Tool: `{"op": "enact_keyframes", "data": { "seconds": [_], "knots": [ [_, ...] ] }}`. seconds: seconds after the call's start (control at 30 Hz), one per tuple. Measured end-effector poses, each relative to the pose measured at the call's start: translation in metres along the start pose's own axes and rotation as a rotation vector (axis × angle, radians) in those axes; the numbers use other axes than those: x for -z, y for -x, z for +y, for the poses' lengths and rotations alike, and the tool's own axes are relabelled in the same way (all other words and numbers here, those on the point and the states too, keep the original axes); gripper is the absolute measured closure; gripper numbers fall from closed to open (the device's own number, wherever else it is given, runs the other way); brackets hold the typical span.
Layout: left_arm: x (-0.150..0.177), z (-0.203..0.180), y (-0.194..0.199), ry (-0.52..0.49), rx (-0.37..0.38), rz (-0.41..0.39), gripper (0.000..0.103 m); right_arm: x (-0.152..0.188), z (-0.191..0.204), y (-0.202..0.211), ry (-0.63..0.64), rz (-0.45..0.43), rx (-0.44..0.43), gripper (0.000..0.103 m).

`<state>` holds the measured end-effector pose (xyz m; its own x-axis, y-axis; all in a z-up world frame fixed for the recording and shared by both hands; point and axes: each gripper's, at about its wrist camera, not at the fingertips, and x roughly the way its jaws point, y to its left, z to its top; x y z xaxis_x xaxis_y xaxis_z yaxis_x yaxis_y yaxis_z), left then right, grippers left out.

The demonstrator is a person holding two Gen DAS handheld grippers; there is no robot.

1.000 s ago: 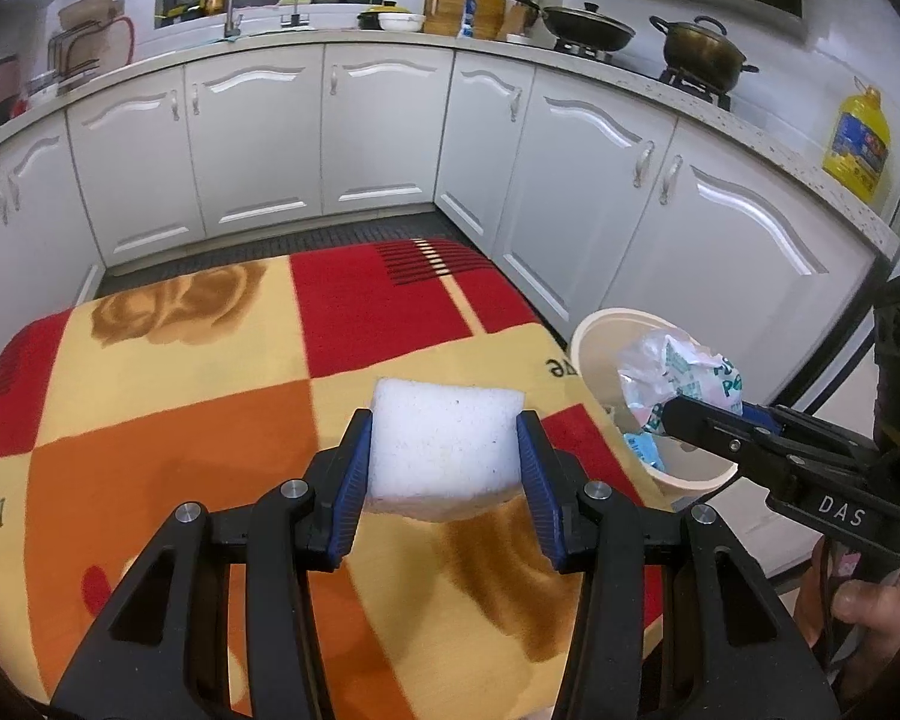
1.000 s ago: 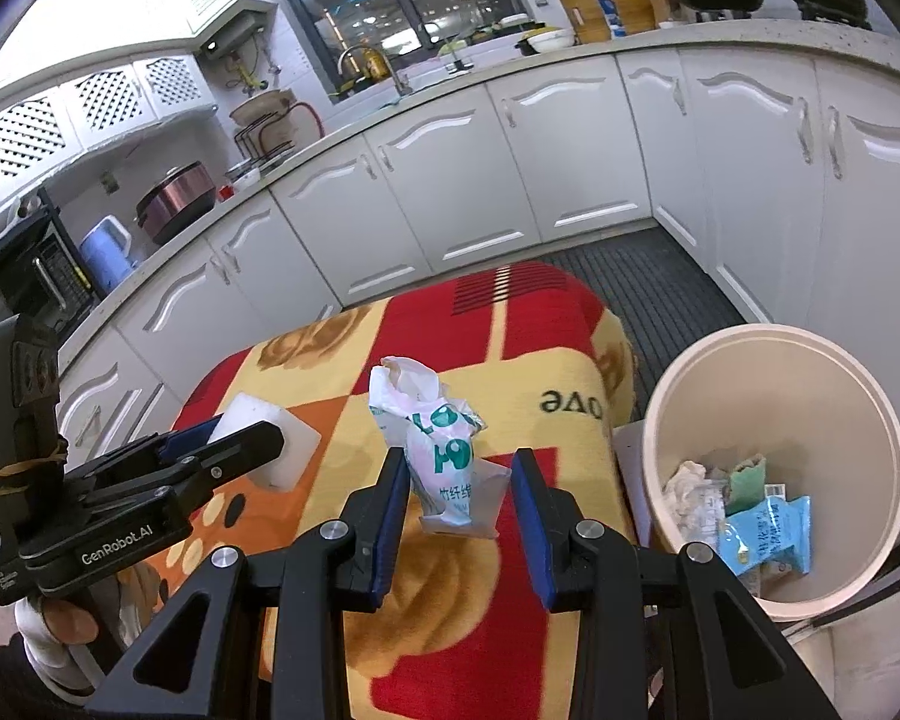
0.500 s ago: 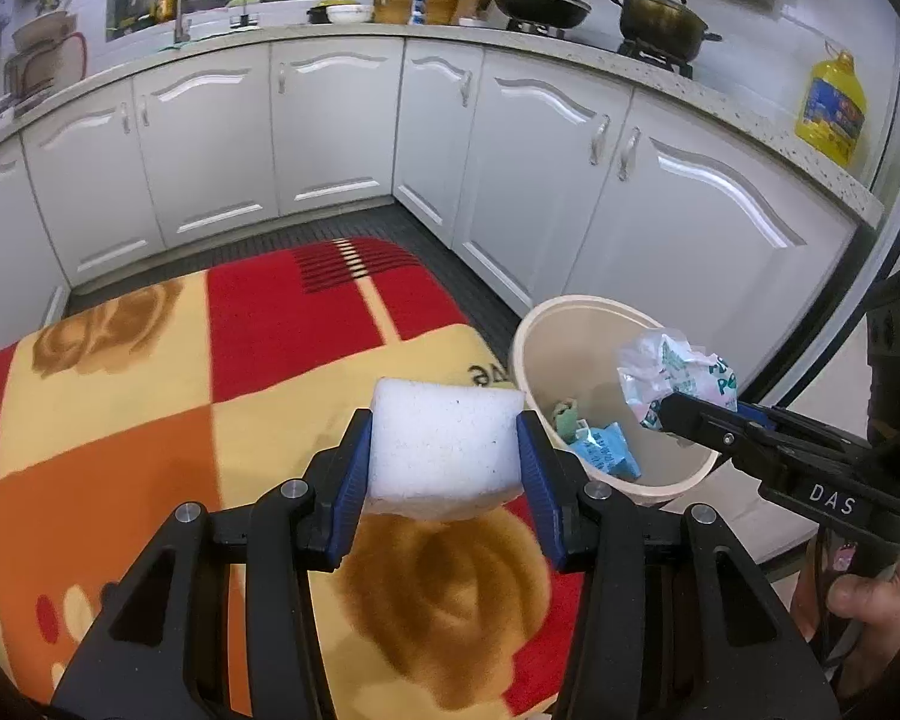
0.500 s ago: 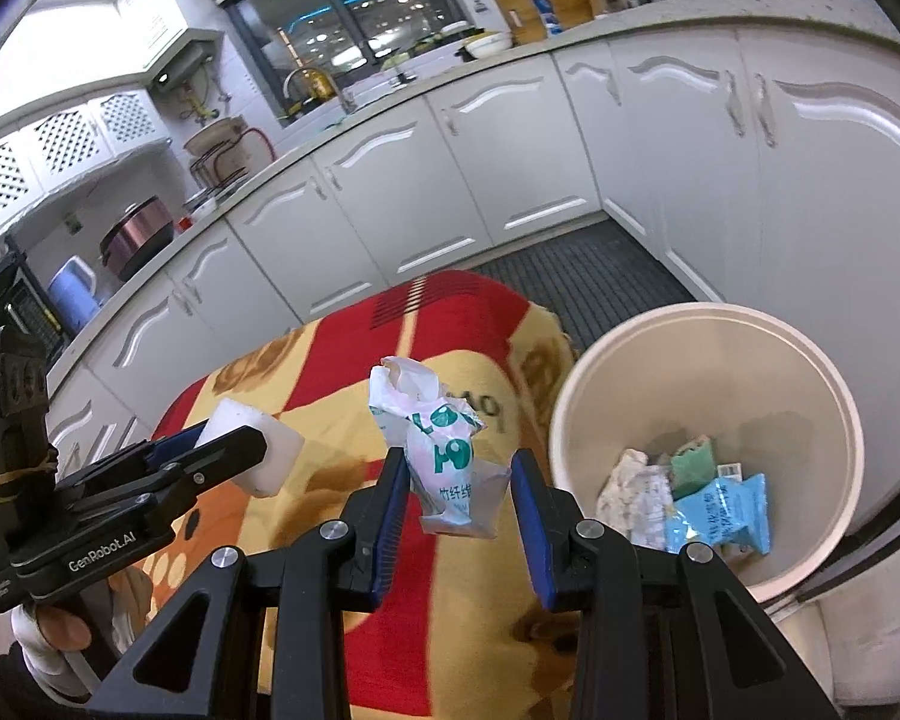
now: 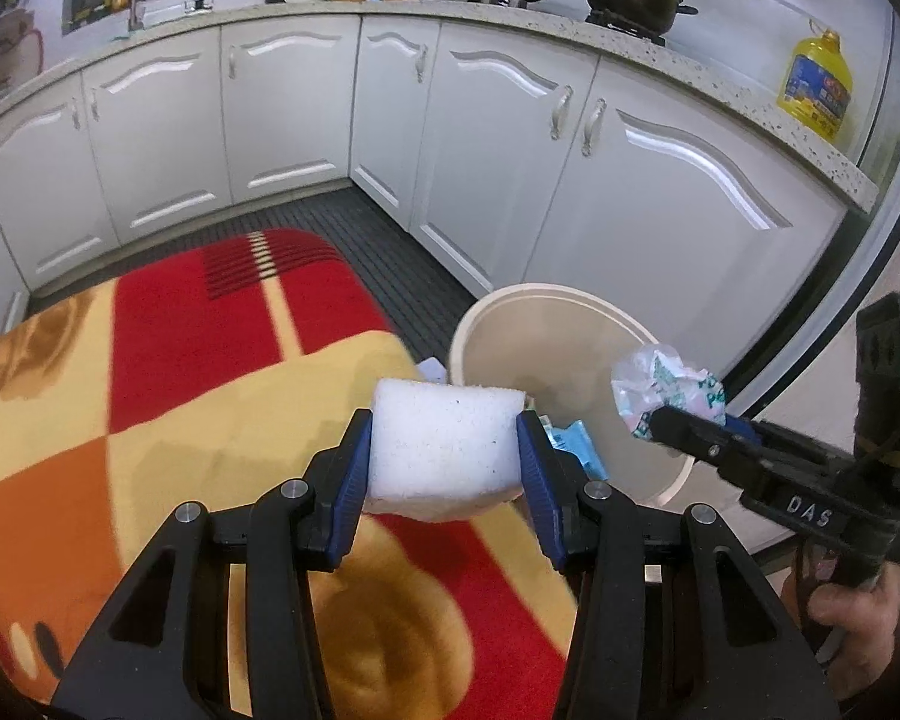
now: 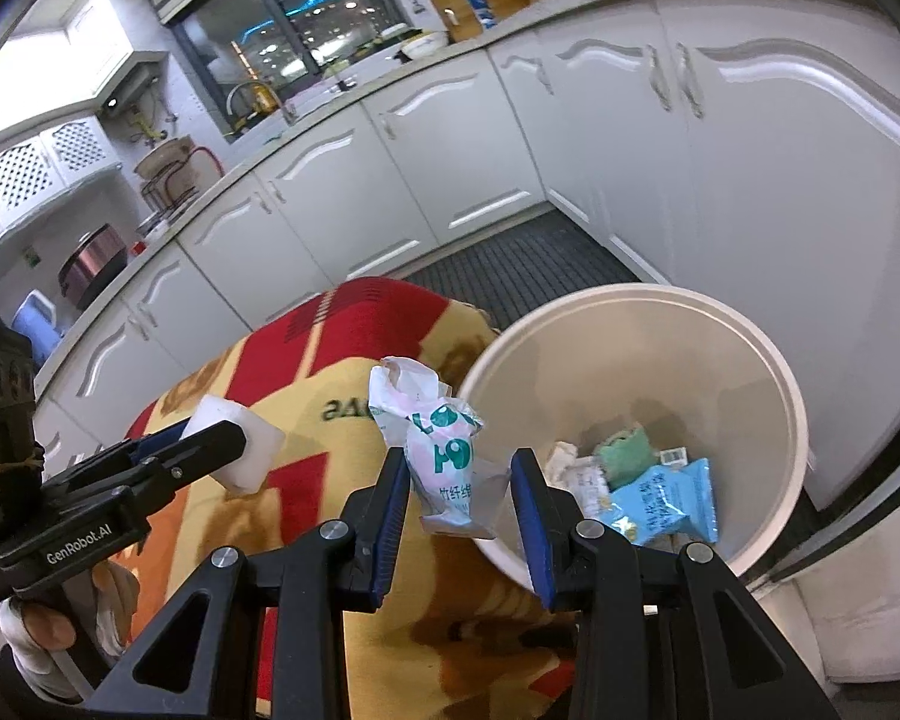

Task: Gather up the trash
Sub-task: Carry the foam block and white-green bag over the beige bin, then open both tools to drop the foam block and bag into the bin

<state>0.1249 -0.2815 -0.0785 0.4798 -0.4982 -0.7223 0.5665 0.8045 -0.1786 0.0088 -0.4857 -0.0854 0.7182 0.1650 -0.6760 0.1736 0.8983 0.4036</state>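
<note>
My left gripper (image 5: 444, 441) is shut on a white foam block (image 5: 444, 450), held above the right edge of the blanket-covered table (image 5: 150, 420), just left of a cream round bin (image 5: 546, 295). A crumpled white wrapper with green print (image 6: 444, 456) hangs pinched in my right gripper (image 6: 459, 483), beside the bin's near-left rim (image 6: 630, 294). In the left wrist view the right gripper (image 5: 654, 420) holds the wrapper (image 5: 660, 378) over the bin's right side. The right wrist view has the left gripper (image 6: 234, 441) with the foam block (image 6: 252, 453) at the left.
The bin holds a blue packet (image 6: 660, 504) and other scraps. White kitchen cabinets (image 5: 630, 192) curve around behind it, with a dark floor mat (image 5: 354, 228) between. A yellow oil bottle (image 5: 816, 84) and pots stand on the counter. A hand (image 5: 852, 618) grips the right gripper's handle.
Both grippers have moved to the right, off the middle of the table toward the bin, each keeping its load. The bin now looks larger and closer in both views.
</note>
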Motion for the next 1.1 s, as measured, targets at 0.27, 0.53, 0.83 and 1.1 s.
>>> {"op": "enact_keyframes", "data": {
  "seconds": [0.27,0.53,0.83,1.1],
  "knots": [
    [-0.014,-0.015,-0.046,0.030,0.100,0.071,0.058,0.001,-0.031,-0.017,-0.039,0.035,0.056,0.070],
    [-0.026,-0.031,-0.083,0.016,0.147,0.118,0.047,-0.002,-0.055,-0.031,-0.039,0.067,0.155,0.053],
    [-0.022,-0.030,-0.092,0.013,0.139,0.139,0.034,0.011,-0.065,-0.026,-0.060,0.077,0.172,0.041],
    [-0.017,-0.021,-0.061,0.011,0.054,0.033,0.034,0.016,-0.051,-0.020,-0.030,0.057,0.195,0.033]
  ]
}}
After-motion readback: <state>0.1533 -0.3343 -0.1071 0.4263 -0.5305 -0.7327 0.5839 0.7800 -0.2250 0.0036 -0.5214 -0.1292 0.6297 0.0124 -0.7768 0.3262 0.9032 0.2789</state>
